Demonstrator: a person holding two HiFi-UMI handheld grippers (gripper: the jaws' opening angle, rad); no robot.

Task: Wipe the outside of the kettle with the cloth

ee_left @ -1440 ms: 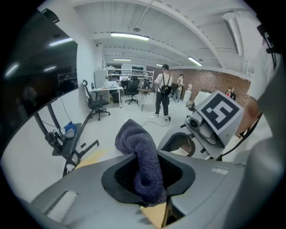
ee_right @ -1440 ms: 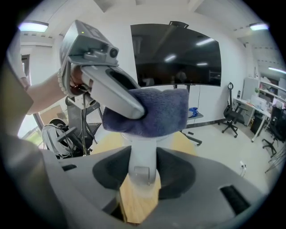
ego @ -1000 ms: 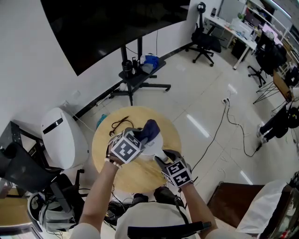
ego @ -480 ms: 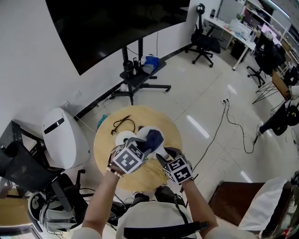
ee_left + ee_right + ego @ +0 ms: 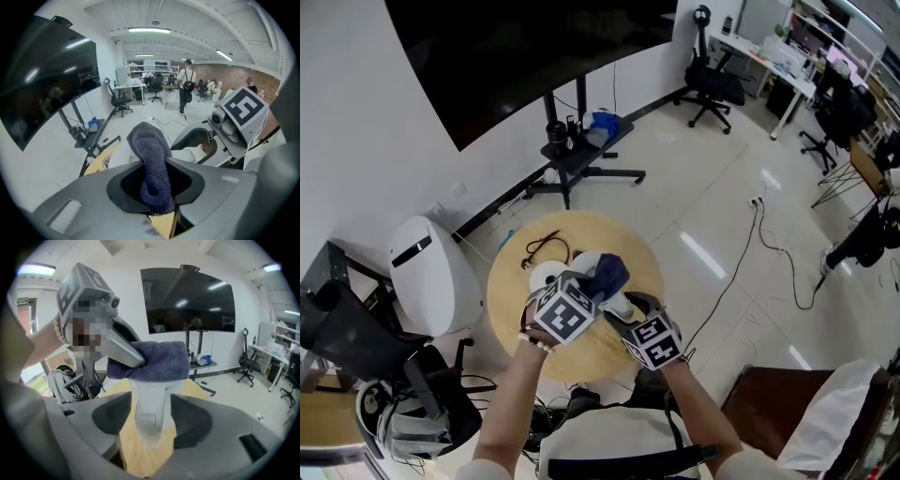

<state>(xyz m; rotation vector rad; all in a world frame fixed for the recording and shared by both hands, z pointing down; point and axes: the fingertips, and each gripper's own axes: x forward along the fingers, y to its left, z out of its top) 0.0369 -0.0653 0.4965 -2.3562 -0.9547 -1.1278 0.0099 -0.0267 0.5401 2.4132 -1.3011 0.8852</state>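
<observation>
Closest to us, the right gripper [image 5: 150, 411] is released: its jaws have just been opening, and the handle [image 5: 150, 423] of the white kettle [image 5: 149, 386] stands btw. them w/ a small gap on each side. The left gripper [image 5: 157, 183] is clenched on the cloth [image 5: 147, 140], a dark blue terry one. The cloth lies over the top of the kettle and touches it.

The kettle stands near the centre of the round table [image 5: 511, 298]. The table top is light wood and mostly bare. At its 10 o'clock lies a white round disc [image 5: 546, 276], and at 11 o'clock, near the rim, a black cord [image 5: 542, 249].

Just beside the table, at 9 o'clock, we see a white rounded machine [image 5: 431, 279]. The floor [image 5: 712, 187] is pale and glossy, w/ reflections of the ceiling lamps. At 3 o'clock a thin cable [image 5: 769, 248] runs over it.

Further, at 12 o'clock, a large dark screen [image 5: 534, 47] stands on a black stand [image 5: 581, 155] before a white wall. At 1 o'clock is a black office chair [image 5: 710, 84], and behind it desks [image 5: 769, 58].
</observation>
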